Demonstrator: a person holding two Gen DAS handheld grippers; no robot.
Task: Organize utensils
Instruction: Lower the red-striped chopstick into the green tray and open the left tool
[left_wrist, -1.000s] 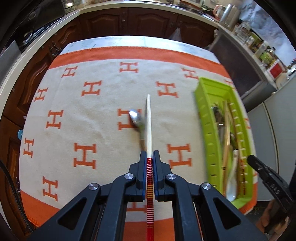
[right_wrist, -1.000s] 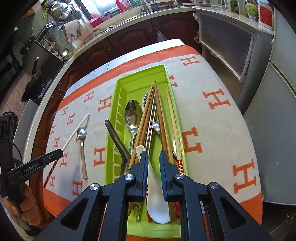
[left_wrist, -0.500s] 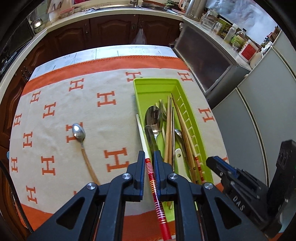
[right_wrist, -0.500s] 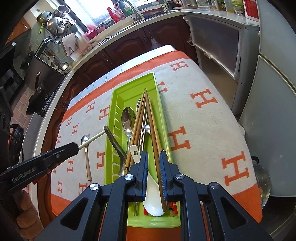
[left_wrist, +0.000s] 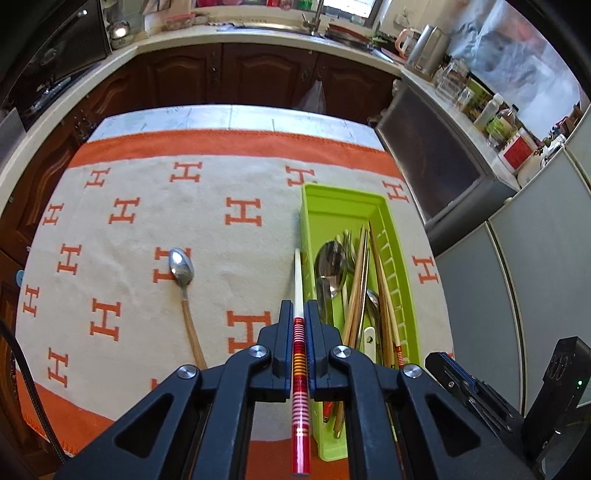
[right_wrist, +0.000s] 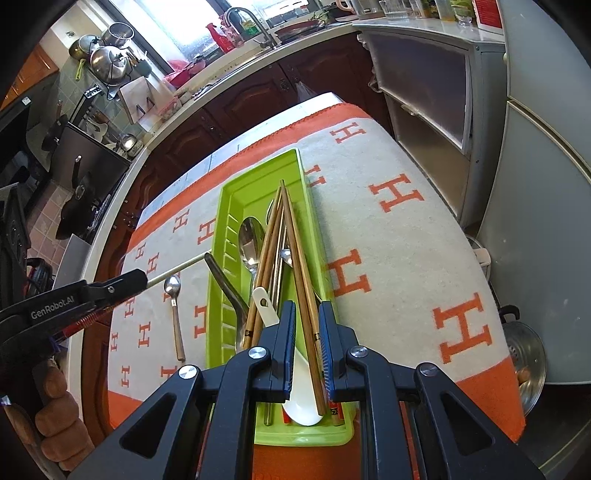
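My left gripper (left_wrist: 299, 306) is shut on a chopstick (left_wrist: 297, 280) with a red-striped handle and a white tip. It holds the stick just above the left wall of the green tray (left_wrist: 343, 214). The right wrist view shows the same gripper (right_wrist: 142, 278) and stick (right_wrist: 177, 268) coming in from the left. A metal spoon with a wooden handle (left_wrist: 181, 264) lies on the cloth to the left. My right gripper (right_wrist: 306, 306) hovers over the tray's near end (right_wrist: 255, 195). Its jaws stand slightly apart and touch nothing. Below them lie wooden chopsticks (right_wrist: 295, 236) and a white ceramic spoon (right_wrist: 266, 306).
The tray also holds a large metal spoon (right_wrist: 249, 236) and a dark bent handle (right_wrist: 225, 280) leaning over its left wall. An orange-and-cream cloth (left_wrist: 129, 295) covers the table. A fridge (right_wrist: 546, 221) and a steel pot (right_wrist: 528, 365) stand on the right, and dark cabinets (left_wrist: 258, 77) behind.
My left gripper has carried the chopstick from the middle of the cloth rightwards to the tray's left wall. The spoon stays on the cloth. My right gripper drew back a little over the tray.
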